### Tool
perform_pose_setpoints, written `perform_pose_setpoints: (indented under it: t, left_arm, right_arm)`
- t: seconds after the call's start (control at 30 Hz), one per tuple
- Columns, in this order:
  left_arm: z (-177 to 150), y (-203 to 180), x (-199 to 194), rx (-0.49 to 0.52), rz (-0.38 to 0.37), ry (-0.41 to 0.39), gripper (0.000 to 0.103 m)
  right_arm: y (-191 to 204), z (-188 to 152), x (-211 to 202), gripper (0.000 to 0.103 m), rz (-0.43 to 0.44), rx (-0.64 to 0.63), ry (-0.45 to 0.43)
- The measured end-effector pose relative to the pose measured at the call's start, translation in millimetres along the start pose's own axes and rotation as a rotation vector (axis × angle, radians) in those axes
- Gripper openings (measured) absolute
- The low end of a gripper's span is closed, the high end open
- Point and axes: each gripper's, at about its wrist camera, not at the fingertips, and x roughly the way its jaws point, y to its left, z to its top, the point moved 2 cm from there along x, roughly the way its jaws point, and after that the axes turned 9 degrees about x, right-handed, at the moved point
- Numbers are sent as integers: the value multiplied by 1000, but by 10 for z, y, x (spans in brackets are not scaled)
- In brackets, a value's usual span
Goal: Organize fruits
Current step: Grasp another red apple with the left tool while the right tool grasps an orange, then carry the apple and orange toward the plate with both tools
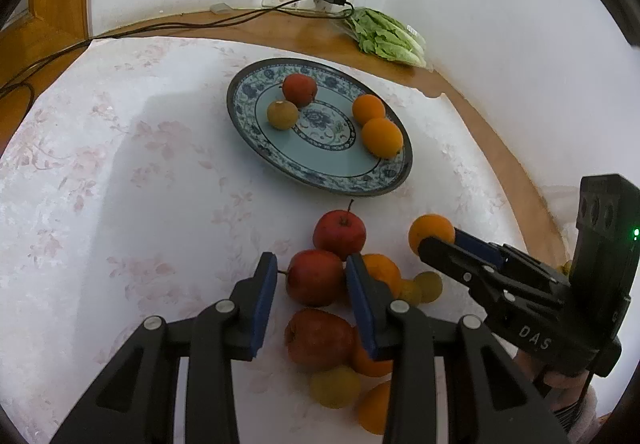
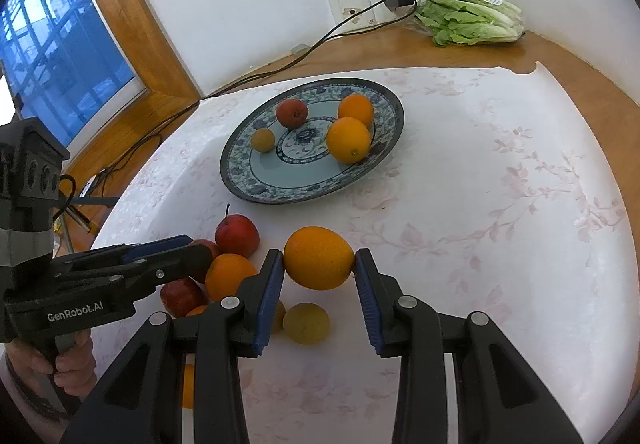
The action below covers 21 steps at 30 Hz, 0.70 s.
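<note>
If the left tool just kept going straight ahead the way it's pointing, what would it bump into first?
Probably the red apple sitting between the left tool fingers. Its jaws are open around it, not squeezing. Behind it lies another red apple, then the plate. Depth is hard to judge here.

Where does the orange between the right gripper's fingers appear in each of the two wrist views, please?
Left wrist view: the orange sits lower right, at the tip of the right gripper.
Right wrist view: lower centre, pinched between both blue pads.
Shared landmark: the blue patterned plate beyond it.
</note>
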Motion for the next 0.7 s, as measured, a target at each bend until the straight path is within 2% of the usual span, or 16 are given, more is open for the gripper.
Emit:
perform_pose_setpoints:
  t: [0.3,0.7]
  left_arm:
    - [9,-13,-60,-4,-9,-13,35]
    - [156,-45,-254,36,75,-80,35]
  right_arm:
    - [14,21,-24,38,3,-7,-5]
    - [12,28,-55,38,6,-8,-16]
